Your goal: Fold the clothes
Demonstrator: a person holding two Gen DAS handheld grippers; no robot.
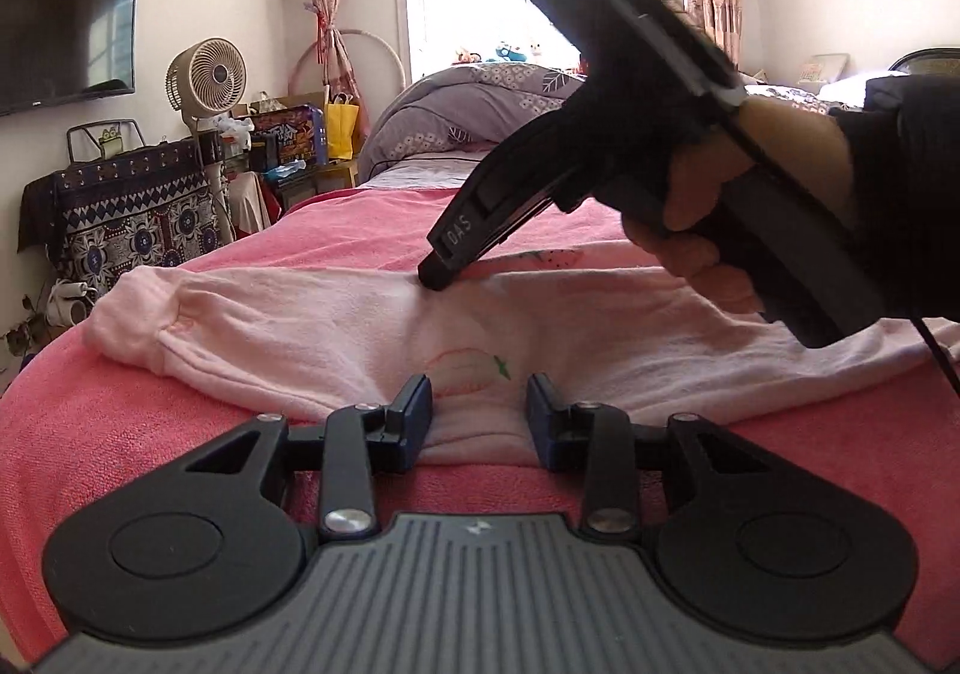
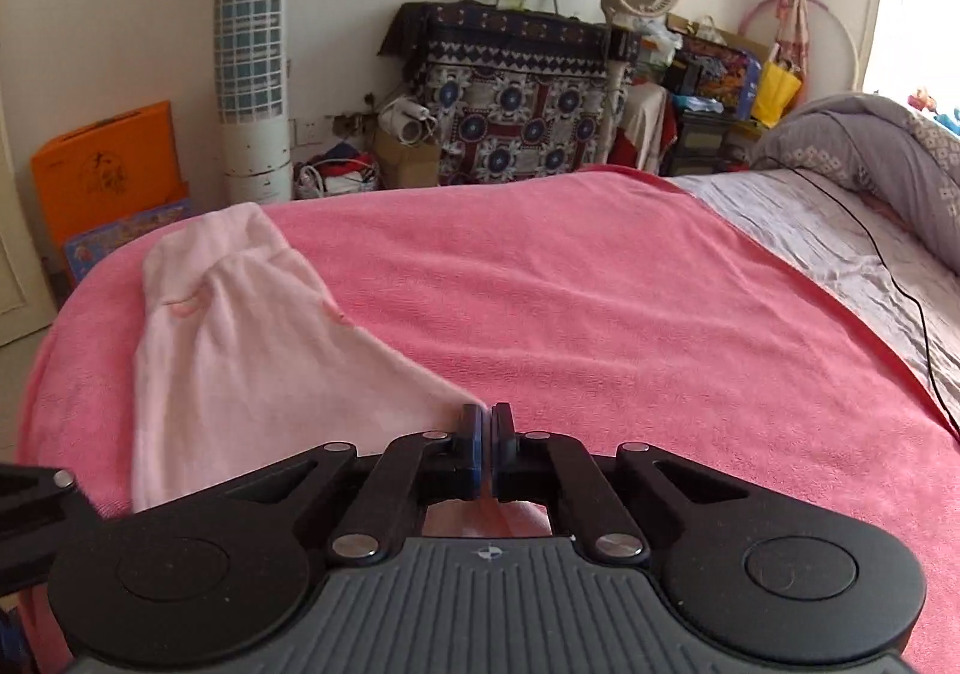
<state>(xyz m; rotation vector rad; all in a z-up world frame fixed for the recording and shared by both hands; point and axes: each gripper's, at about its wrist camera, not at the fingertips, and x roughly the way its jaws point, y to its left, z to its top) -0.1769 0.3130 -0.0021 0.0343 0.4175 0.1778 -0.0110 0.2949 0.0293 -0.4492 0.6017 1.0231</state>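
A pale pink garment (image 1: 336, 326) with strawberry prints lies spread across a pink towel (image 1: 150, 434) on the bed. My left gripper (image 1: 480, 404) stands open at the garment's near edge, with the cloth lying between its fingers and neither pad pressing on it. A hand (image 1: 750, 194) holds my right gripper (image 1: 435, 278), tip down on the garment's far edge. In the right wrist view the right gripper (image 2: 487, 422) is shut, and the garment (image 2: 240, 350) runs in a taut edge into its tips. More pink cloth shows beneath its arms.
The pink towel (image 2: 600, 314) covers most of the bed. A grey quilt (image 1: 468, 104) is heaped at the far end and a black cable (image 2: 900, 284) crosses the grey sheet. Beyond the bed stand a fan (image 1: 207, 74), a cloth-covered cabinet (image 2: 522, 98) and an orange box (image 2: 108, 164).
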